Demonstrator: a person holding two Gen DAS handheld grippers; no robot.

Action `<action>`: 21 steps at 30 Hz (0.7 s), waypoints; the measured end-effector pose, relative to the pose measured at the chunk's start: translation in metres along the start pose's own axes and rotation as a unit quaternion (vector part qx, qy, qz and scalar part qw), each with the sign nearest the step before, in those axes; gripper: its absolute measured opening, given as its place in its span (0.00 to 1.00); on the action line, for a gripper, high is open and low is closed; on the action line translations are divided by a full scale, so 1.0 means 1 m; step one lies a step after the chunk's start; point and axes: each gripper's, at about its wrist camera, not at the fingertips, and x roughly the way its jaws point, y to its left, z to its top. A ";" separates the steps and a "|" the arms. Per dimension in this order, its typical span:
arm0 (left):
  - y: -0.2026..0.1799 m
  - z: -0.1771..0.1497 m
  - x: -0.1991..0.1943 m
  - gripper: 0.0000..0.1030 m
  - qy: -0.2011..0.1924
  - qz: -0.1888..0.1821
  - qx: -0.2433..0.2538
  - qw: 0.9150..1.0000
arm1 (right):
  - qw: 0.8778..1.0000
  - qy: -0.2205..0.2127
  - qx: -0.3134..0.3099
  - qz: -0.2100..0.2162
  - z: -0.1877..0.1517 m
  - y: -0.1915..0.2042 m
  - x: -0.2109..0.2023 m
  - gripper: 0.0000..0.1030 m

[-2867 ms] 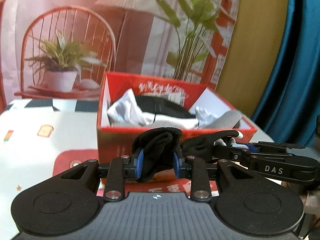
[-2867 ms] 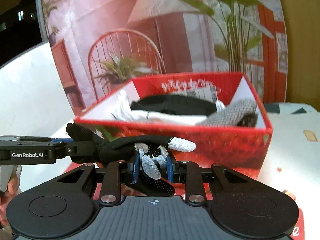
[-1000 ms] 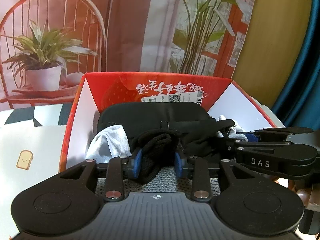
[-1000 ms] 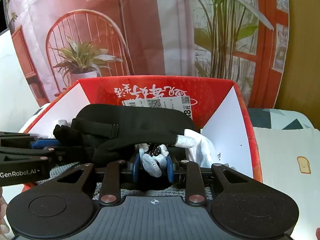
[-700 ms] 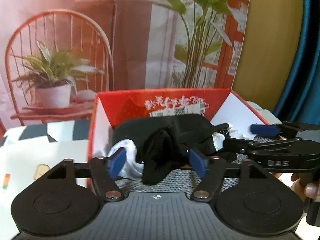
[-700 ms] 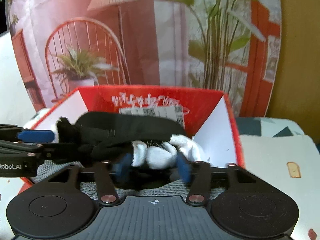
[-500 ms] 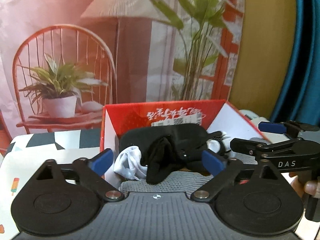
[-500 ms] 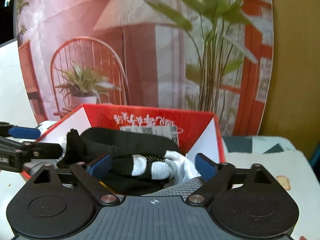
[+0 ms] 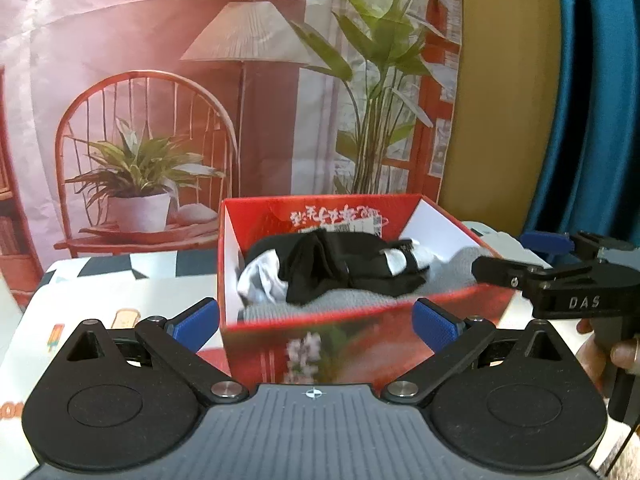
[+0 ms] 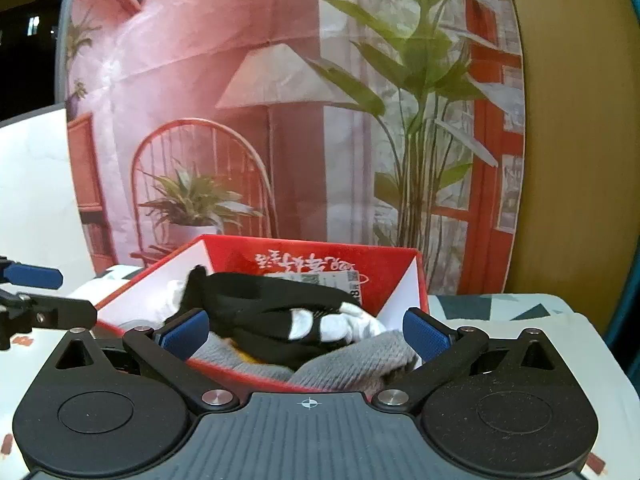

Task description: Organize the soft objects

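The left hand-held gripper [image 9: 316,322] and the right hand-held gripper [image 10: 306,332] both stood wide apart with nothing between the blue pads, their jaws having just been opening; the black glove [image 9: 340,266] with pale fingertips lay inside the red cardboard box [image 9: 320,344] on the desk [image 9: 120,292], draped over grey knit fabric [image 10: 352,364] and a white cloth [image 9: 260,280]. The risk seemed to be overflow: the limp, heaped pile sat near the rim, so a glove finger could slide over the front wall, or a low gripper could nudge the light box.
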 end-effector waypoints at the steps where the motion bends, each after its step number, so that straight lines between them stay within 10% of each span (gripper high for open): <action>1: -0.001 -0.005 -0.004 1.00 0.000 0.001 0.001 1.000 | 1.000 -0.003 -0.002 0.003 -0.003 0.002 -0.006 1.00; 21: 0.005 -0.102 -0.025 1.00 0.055 0.022 -0.054 0.997 | 0.998 0.045 -0.034 0.018 -0.108 0.036 -0.057 1.00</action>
